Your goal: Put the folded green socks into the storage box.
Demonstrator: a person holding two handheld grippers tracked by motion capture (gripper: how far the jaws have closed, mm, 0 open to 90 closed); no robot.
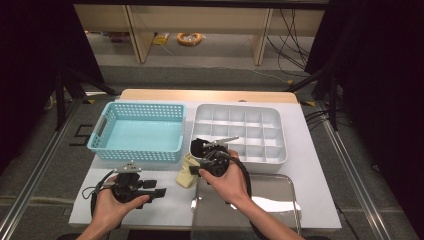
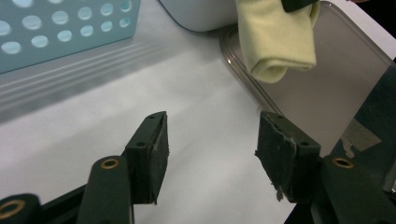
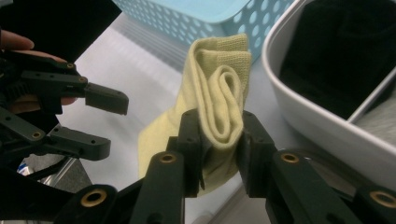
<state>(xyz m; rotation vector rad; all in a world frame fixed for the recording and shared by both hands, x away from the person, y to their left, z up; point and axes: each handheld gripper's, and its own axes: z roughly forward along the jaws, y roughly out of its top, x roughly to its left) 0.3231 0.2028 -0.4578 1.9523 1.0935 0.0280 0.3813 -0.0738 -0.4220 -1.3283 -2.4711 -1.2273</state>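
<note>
The right tool (image 3: 219,135) is clamped on a folded pale-yellow cloth (image 3: 219,98), held above the worktop (image 1: 165,200) near its front edge, just in front of the white divided tray (image 1: 280,160). The left tool (image 2: 210,154) stands spread wide with nothing between its jaws, near the front left corner.

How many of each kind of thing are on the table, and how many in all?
Blue baskets: 1
White divided trays: 1
Clear trays: 1
Yellow rolled cloths: 1, pinched in the right gripper
Total: 4
</note>
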